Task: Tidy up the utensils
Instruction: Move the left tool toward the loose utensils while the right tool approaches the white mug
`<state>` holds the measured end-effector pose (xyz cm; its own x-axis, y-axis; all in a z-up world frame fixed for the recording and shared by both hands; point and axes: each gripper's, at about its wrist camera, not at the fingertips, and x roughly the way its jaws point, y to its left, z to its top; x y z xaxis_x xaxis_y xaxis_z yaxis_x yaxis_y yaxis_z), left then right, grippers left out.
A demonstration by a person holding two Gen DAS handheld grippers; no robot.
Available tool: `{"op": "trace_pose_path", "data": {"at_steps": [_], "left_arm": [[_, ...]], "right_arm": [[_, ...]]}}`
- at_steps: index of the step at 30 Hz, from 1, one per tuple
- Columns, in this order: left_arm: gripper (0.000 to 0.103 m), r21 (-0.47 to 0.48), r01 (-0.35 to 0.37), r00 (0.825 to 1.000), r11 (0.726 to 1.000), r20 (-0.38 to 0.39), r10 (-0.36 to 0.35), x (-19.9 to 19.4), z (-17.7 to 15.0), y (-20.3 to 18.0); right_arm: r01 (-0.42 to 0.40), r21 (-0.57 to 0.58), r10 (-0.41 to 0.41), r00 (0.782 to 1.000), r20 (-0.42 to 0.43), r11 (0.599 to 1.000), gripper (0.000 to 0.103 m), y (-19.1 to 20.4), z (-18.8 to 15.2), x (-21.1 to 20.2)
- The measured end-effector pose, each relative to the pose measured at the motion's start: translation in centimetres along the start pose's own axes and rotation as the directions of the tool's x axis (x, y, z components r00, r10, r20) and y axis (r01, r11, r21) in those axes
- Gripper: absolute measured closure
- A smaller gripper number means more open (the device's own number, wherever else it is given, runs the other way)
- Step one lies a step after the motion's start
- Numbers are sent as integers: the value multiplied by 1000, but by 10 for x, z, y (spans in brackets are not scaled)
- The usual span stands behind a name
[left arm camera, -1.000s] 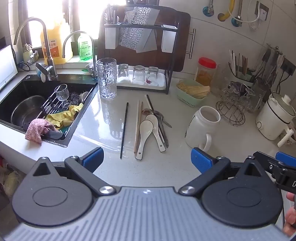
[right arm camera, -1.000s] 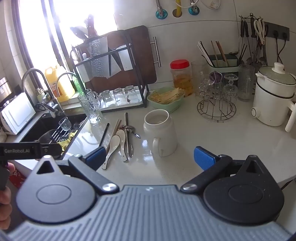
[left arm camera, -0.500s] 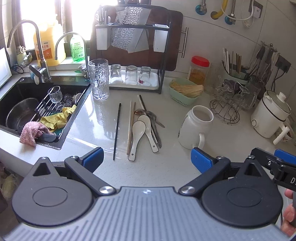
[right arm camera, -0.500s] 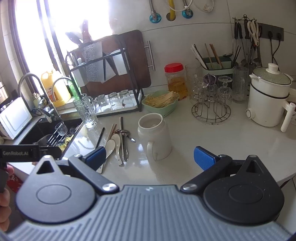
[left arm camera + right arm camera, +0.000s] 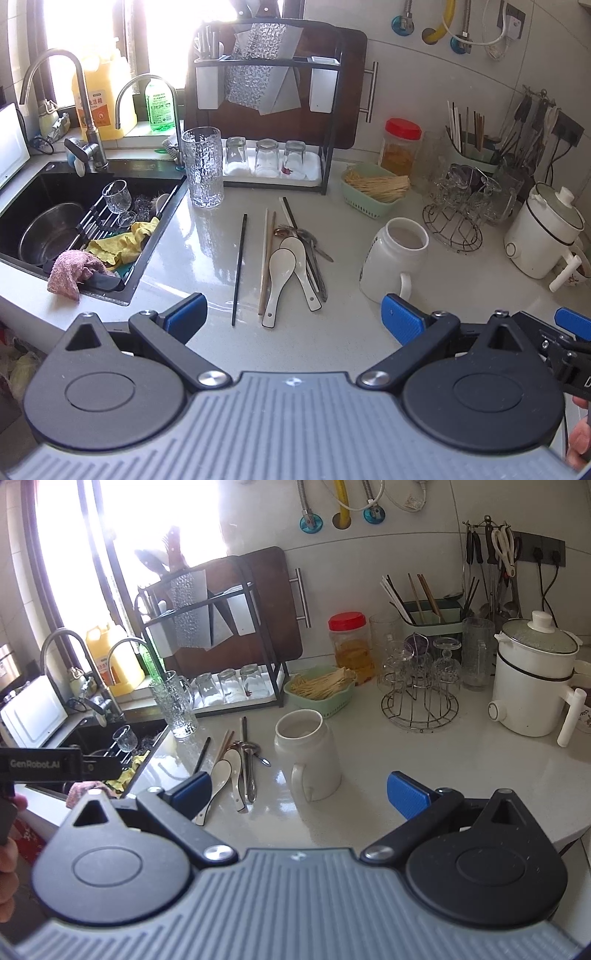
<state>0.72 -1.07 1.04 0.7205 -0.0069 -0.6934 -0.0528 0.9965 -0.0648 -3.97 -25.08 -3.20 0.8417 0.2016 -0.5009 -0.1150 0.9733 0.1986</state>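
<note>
Both hand-held grippers hang above the near edge of the tabletop [image 5: 177, 258] with nothing between their fingers: the left hand-held gripper [image 5: 291, 317] has its blue pads wide apart, and so does the right hand-held gripper [image 5: 299, 794]. The utensils lie loose in a tight cluster beside the white mug [image 5: 395, 258]: a black chopstick [image 5: 239, 269] a little apart on the sink side, wooden chopsticks [image 5: 266, 258], two white spoons [image 5: 280, 273] overlapping, and metal spoons [image 5: 314, 254] partly under them. The likely trouble is that overlap; closing on one spoon may drag or flip its neighbour. The thin chopsticks lie flat on a glossy top and may slip or roll from the pads. A wide reach could also knock the mug, or nudge the tall glass [image 5: 204, 166] near the sink [image 5: 74, 206].
</note>
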Motion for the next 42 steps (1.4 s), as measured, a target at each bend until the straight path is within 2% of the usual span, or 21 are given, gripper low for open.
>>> {"op": "trace_pose_path", "data": {"at_steps": [18, 30, 42], "left_arm": [[1, 21, 11, 1000, 1000, -13, -10, -2, 0, -7], [1, -26, 7, 1000, 1000, -6, -7, 2, 4, 0], [1, -20, -2, 1000, 1000, -18, 1, 6, 0, 4]], "right_arm": [[5, 5, -5, 1000, 17, 1000, 0, -4, -4, -5], [-6, -7, 6, 1000, 11, 1000, 0, -1, -3, 1], [-18, 2, 18, 1000, -7, 1000, 0, 3, -4, 5]]}}
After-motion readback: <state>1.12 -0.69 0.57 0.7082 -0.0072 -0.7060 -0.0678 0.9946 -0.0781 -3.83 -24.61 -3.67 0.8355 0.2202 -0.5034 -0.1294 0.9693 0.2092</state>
